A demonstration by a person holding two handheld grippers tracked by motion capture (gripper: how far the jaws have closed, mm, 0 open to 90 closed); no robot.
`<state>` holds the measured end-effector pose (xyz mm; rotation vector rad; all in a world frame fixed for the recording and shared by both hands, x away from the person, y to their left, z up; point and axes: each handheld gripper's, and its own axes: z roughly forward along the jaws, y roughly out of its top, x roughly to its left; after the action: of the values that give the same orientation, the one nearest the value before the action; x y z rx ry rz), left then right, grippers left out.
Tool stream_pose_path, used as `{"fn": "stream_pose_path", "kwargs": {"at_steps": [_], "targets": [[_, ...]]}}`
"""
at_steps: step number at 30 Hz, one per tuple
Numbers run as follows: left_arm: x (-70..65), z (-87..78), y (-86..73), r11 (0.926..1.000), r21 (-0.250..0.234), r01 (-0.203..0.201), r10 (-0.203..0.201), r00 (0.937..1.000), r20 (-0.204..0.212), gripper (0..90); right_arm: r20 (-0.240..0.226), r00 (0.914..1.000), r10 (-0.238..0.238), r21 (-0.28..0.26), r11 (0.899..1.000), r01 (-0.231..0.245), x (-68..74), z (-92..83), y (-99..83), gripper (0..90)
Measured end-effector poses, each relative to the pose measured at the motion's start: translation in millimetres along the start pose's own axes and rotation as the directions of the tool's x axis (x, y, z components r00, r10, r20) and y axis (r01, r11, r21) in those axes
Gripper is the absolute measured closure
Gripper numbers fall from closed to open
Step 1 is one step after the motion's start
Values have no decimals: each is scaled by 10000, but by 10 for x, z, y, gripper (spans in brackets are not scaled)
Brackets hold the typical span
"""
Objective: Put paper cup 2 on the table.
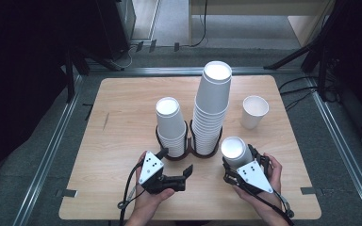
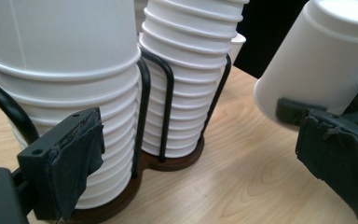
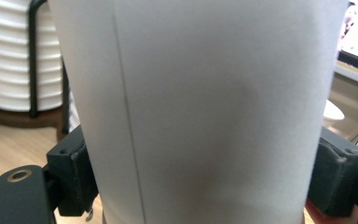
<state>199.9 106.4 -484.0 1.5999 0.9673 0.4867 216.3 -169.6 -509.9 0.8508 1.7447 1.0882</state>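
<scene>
High view showed no readable writing on any cup. The right tongs (image 1: 239, 162) were clamped on an upside-down white cup (image 1: 234, 149), held just right of the black 2-slot holder (image 1: 188, 149) with its short stack (image 1: 170, 126) and tall stack (image 1: 212, 106). The left tongs (image 1: 178, 170) stood released beside the short stack. The pale wooden surface (image 1: 122, 155) lay bare at left; 1 upright cup (image 1: 254, 112) stood apart, grey floor around.

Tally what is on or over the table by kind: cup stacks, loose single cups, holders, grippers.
Stacks of upside-down white paper cups: 2, short stack and tall stack
Loose single cups: 2, upright cup on the table, upside-down cup in the right gripper
Black wire double cup holder: 1
Grippers: 2, counting the left gripper
Total: 7
</scene>
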Motion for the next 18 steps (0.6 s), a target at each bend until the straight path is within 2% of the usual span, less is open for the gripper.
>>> {"fn": "stream_pose_path", "kwargs": {"at_steps": [4, 7, 11, 12, 18], "targets": [[-30, 2, 14, 10000, 14, 72, -72, 9997, 219, 12, -54, 9982, -597, -53, 9982, 597, 110, -4, 1, 136], [-57, 1, 25, 9999, 95, 39, -43, 9994, 355, 12, -21, 9926, -1214, -87, 9926, 1213, 189, -8, -3, 136], [-95, 0, 47, 9998, 172, 91, -103, 9973, 729, 12, 147, 9777, -2093, -141, 9777, 2095, 280, -6, -22, 136], [-102, -3, 53, 9997, 206, 165, -182, 9961, 858, 12, 170, 9763, -2156, -143, 9763, 2159, 303, -6, -27, 136], [-121, 13, 82, 9976, 490, 492, -554, 9894, 1344, 12, 399, 9544, -2959, -237, 9546, 2969, 385, 5, -55, 136]]}}
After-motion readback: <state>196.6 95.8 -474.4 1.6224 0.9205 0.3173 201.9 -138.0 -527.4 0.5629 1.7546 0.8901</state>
